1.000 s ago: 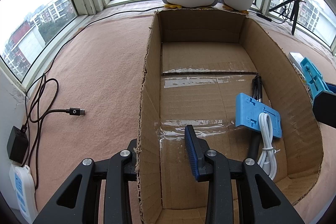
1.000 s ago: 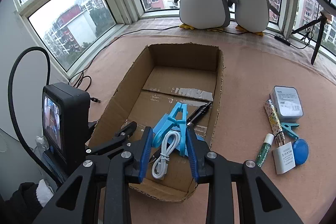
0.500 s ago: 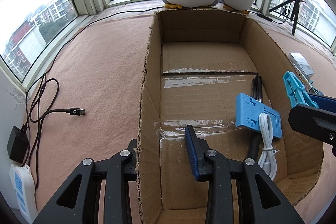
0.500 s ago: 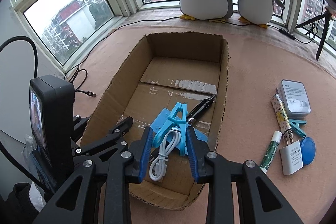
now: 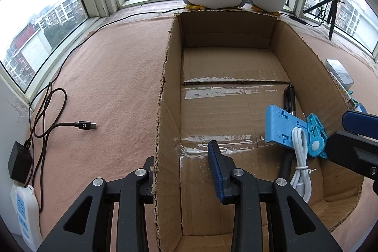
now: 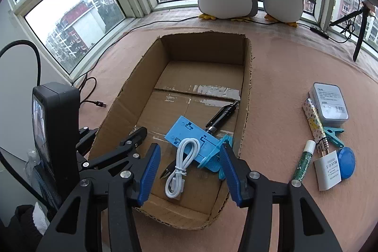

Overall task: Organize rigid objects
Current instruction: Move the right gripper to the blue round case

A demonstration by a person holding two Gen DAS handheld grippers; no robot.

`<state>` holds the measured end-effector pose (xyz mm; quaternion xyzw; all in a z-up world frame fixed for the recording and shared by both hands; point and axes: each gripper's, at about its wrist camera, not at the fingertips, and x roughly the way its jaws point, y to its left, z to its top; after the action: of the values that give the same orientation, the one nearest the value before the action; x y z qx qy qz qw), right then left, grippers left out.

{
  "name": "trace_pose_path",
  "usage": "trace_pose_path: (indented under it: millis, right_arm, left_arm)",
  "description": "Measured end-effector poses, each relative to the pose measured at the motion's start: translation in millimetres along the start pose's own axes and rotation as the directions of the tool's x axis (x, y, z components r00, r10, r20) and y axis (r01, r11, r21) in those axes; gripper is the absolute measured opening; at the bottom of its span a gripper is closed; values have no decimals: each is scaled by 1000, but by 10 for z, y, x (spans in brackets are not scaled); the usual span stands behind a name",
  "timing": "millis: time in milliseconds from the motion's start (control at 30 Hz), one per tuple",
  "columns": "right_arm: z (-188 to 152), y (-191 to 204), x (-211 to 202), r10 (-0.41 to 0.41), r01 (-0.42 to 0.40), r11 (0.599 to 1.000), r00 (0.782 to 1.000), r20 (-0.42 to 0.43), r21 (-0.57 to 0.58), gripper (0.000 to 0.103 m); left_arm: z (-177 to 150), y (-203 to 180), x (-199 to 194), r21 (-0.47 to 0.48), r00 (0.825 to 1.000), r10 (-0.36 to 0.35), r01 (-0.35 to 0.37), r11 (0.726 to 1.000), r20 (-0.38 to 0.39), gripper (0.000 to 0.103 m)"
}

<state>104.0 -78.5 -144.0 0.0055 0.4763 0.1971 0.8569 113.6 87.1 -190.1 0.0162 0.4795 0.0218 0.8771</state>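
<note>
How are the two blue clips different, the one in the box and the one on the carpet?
The clip in the box lies inside the cardboard box, between the open fingers of the right gripper; the clip on the carpet lies outside, beside the patterned tube. The boxed one looks bigger and lighter blue. Both are plastic.

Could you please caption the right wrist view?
Open right gripper above a blue clip in the cardboard box.

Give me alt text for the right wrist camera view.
The open right gripper hangs over a cardboard box holding a blue clip, blue plate, white cable and pen.
</note>
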Motion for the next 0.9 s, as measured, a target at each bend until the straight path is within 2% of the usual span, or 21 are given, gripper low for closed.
trace_pose_path:
  millis: [300, 400, 467, 500, 600, 900]
  right_arm:
    - [-78, -318, -369, 22, -28, 996, 997, 78, 87, 49]
    - [-122, -514, -503, 5, -17, 993, 995, 98, 116, 50]
    - [-169, -680, -593, -23, 8, 990, 994, 110, 141, 54]
    - [-197, -770, -633, -40, 21, 987, 992, 116, 157, 54]
    - [-272, -1060, -724, -80, 53, 976, 989, 121, 213, 54]
    - [-464, -1753, -822, -183, 138, 934, 977, 109, 330, 54]
  left_arm:
    - [5, 6, 11, 3, 1000, 13, -13, 1000, 0, 39]
    - [15, 31, 21, -3, 1000, 23, -23, 1000, -2, 47]
    - [26, 70, 37, -19, 999, 38, -38, 999, -6, 60]
    - [33, 103, 48, -30, 999, 39, -39, 999, -10, 62]
    - [46, 150, 66, -37, 1000, 17, -18, 999, -15, 63]
    - [50, 99, 62, -26, 999, 41, -41, 999, -6, 63]
